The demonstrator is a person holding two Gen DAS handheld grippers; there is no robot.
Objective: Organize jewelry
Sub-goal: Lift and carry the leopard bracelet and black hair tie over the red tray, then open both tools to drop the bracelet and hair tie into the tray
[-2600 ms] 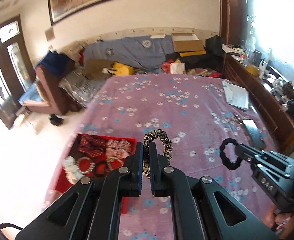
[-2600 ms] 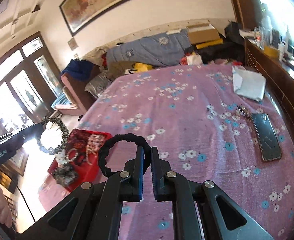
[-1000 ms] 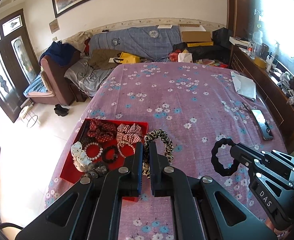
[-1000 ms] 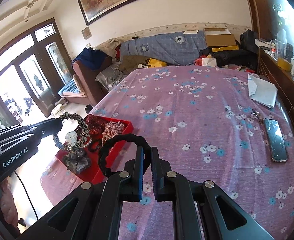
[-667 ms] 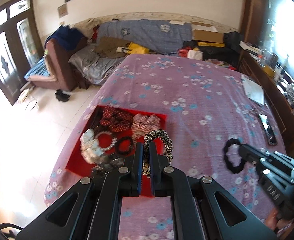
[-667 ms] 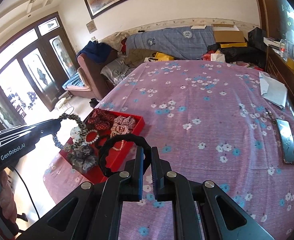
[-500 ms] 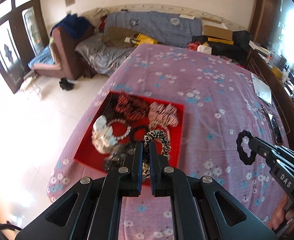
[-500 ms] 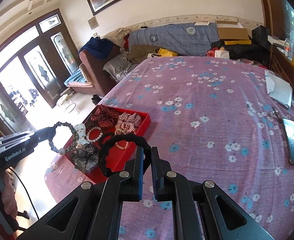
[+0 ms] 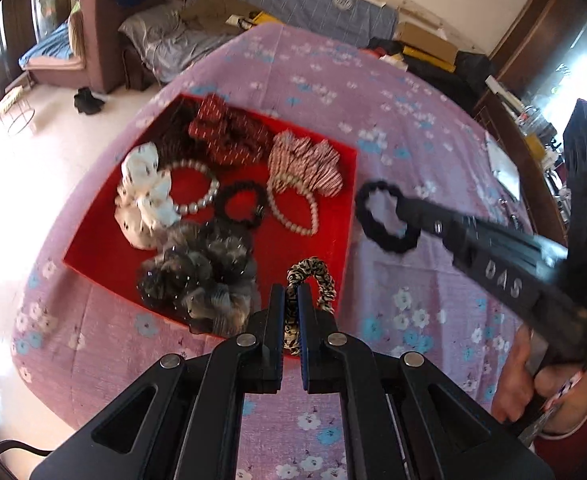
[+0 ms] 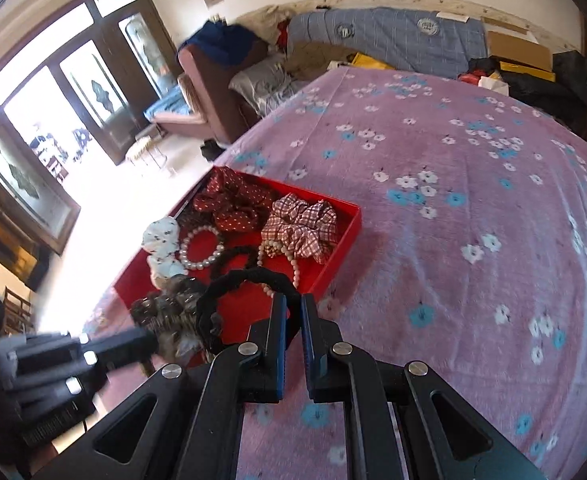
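A red tray (image 9: pixel 293 248) lies on the purple flowered bedspread (image 9: pixel 405 128) and holds several scrunchies and two pearl bracelets (image 9: pixel 197 192). My left gripper (image 9: pixel 291 294) is shut on a leopard-print scrunchie (image 9: pixel 313 276), which hangs over the tray's near right corner beside a grey sheer scrunchie (image 9: pixel 197 276). My right gripper (image 10: pixel 293 302) is shut on a black scrunchie (image 10: pixel 233 280) above the tray's (image 10: pixel 341 248) near edge. In the left wrist view the black scrunchie (image 9: pixel 385 216) hovers just right of the tray wall.
The tray sits near the bed's left edge, with bright floor (image 9: pixel 25 184) and an armchair (image 10: pixel 213 92) beyond. A white paper (image 9: pixel 505 164) lies far right on the bedspread. A person's hand (image 9: pixel 525 384) grips the right gripper's handle. My left gripper (image 10: pixel 125 344) shows blurred at lower left.
Both grippers have come down and in toward the red tray, each still holding its scrunchie. The tray now fills much more of both views.
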